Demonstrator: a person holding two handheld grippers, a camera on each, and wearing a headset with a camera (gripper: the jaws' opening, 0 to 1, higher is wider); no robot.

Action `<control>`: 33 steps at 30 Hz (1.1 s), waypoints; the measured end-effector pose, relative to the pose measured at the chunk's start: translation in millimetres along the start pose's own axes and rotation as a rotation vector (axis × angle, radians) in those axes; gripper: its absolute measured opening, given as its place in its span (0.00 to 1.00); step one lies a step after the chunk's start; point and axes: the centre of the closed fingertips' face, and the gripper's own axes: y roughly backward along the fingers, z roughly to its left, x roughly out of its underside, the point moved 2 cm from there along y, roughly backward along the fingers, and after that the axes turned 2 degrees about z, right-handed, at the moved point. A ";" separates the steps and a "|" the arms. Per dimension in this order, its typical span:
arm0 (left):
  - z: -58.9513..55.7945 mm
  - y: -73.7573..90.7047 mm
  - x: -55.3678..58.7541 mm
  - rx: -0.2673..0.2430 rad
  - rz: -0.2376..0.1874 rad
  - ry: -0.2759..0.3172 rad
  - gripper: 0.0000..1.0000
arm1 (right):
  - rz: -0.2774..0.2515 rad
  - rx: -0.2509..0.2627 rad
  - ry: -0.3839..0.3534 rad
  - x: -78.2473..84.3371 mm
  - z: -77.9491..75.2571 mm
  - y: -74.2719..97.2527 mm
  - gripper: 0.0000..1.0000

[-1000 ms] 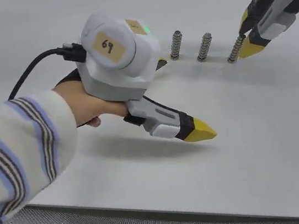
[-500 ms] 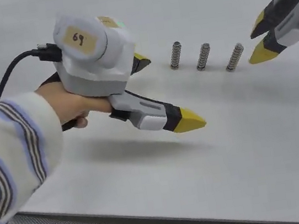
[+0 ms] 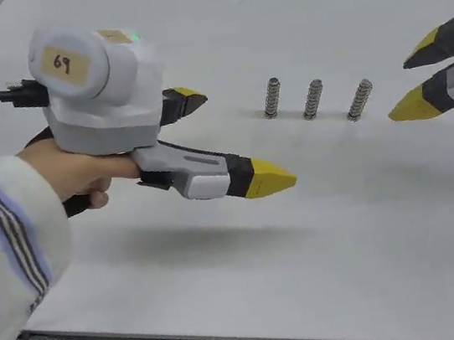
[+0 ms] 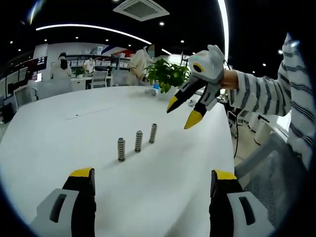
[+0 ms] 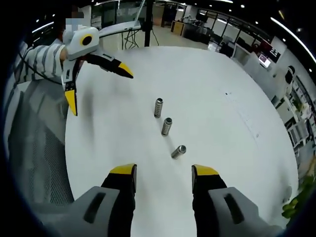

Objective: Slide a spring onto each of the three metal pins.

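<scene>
Three grey coiled metal springs (image 3: 313, 99) sit on slim upright metal pins (image 3: 273, 81); the yellow-tipped left gripper (image 3: 238, 140) and right gripper (image 3: 408, 84) both gape empty, yet a stray jaw could topple one.

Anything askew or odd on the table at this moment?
The rightmost spring, near the right tool, seems to lean more than the middle spring or the leftmost spring in the head view, yet looks upright in the left gripper view; possibly just perspective. Nothing else stands out.

Open-plan office: desks (image 4: 47, 89), ceiling lights (image 4: 94, 28), potted plant (image 4: 168, 74)
</scene>
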 end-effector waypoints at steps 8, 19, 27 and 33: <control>-1.4 14.4 2.4 -0.003 0.028 -0.025 0.94 | -0.108 0.059 -0.124 14.8 18.2 16.4 0.59; -7.8 33.6 7.3 -0.037 0.051 -0.044 0.94 | -0.285 0.175 -0.278 28.5 36.0 35.3 0.88; -12.3 45.1 6.3 -0.043 0.059 -0.062 0.96 | -0.329 0.173 -0.345 43.7 47.4 36.1 0.93; -10.3 51.2 9.1 -0.054 0.063 -0.045 0.97 | -0.338 0.199 -0.404 54.2 54.9 38.0 0.95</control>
